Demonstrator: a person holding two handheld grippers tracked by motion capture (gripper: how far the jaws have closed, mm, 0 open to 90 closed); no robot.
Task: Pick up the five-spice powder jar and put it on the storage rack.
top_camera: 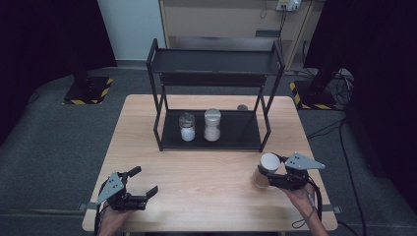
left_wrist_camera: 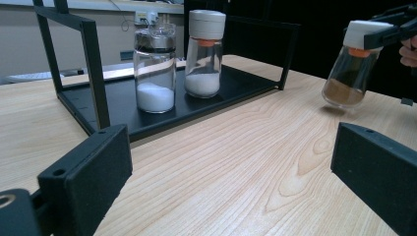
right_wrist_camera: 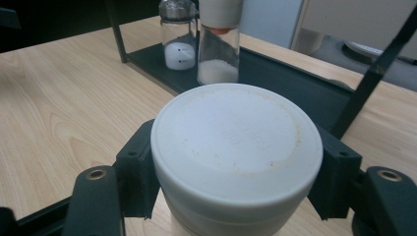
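While the brown-powder jar (top_camera: 262, 172) is being gripped by its white cap between the right gripper (top_camera: 273, 173) fingers, tilted above the worktop (top_camera: 206, 191), a slip is being risked; the left gripper (top_camera: 138, 188) fingers are being held wide, empty.

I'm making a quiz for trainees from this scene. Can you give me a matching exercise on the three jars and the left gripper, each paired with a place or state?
Things:
1. Brown-powder jar
2. White-capped jar
3. Metal-lidded jar
4. Left gripper

Places or states:
A. Open, holding nothing
B. On the rack's bottom shelf, left of the other jar in the high view
C. Clamped at its cap by the right gripper
D. On the bottom shelf, with an orange collar

Pairs: 1-C, 2-D, 3-B, 4-A
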